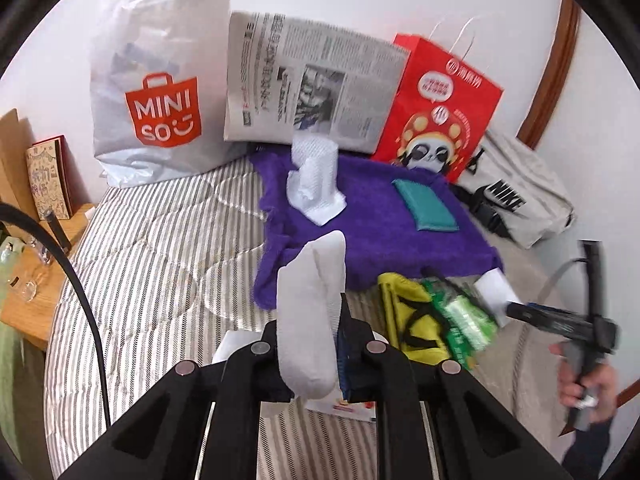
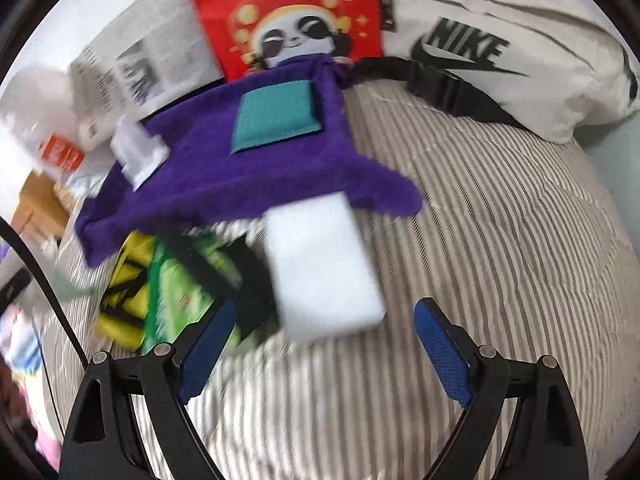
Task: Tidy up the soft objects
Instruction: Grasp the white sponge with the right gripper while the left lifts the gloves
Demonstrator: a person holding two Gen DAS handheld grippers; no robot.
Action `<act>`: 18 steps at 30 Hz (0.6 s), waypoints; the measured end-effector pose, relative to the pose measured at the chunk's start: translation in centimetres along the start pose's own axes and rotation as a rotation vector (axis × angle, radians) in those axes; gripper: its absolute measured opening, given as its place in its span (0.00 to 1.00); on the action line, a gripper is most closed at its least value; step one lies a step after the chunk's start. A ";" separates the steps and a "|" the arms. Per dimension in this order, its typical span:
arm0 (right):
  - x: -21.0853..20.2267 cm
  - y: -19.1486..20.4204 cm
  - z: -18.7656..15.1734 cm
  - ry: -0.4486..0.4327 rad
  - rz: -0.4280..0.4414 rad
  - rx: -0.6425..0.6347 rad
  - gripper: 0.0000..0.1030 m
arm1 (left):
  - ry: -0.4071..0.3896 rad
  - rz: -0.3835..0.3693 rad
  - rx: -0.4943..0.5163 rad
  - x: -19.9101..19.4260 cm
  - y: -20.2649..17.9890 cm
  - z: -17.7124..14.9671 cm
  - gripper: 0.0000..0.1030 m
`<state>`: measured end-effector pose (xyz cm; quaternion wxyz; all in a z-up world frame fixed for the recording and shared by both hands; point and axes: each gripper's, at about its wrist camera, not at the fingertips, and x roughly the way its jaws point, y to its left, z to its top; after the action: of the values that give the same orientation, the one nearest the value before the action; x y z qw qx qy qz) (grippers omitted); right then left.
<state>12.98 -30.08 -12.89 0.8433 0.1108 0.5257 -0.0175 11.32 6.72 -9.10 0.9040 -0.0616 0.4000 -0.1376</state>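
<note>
A purple fluffy cloth [image 1: 372, 216] [image 2: 248, 160] lies on the striped bed. On it rest a teal sponge [image 1: 425, 205] [image 2: 276, 114] and a crumpled white cloth [image 1: 316, 178] [image 2: 138, 150]. My left gripper [image 1: 320, 320] is shut on a folded white cloth [image 1: 312, 320], held upright above the bed. My right gripper [image 2: 320, 336] is open, its blue pads either side of a white sponge block [image 2: 320, 268] at the purple cloth's near edge; it also shows in the left wrist view [image 1: 494, 294]. The right wrist view is blurred.
A yellow pouch [image 1: 408, 320] and a green packet [image 1: 464, 320] lie beside the purple cloth. At the back stand a white MINISO bag [image 1: 160, 80], a newspaper [image 1: 312, 88] and a red paper bag [image 1: 440, 108]. A Nike bag [image 1: 516, 192] lies right, a wooden bedside table [image 1: 36, 280] left.
</note>
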 end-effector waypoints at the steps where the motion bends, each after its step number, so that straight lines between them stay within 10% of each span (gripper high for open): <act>1: 0.5 -0.3 0.3 -0.003 0.005 0.015 0.87 | 0.001 -0.014 0.003 -0.3 -0.3 -0.1 0.14; 11: 3.5 0.5 1.6 0.003 -0.015 -0.052 0.52 | 0.077 -0.042 0.000 1.7 -0.7 -1.7 0.14; 18: 3.1 1.9 1.6 -0.019 -0.092 -0.162 0.51 | 0.073 -0.054 -0.011 2.1 -0.2 -1.0 0.14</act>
<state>16.00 -28.32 -14.64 0.8528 0.0177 0.5218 -0.0145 11.93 5.94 -11.22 0.8845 -0.0723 0.4316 -0.1619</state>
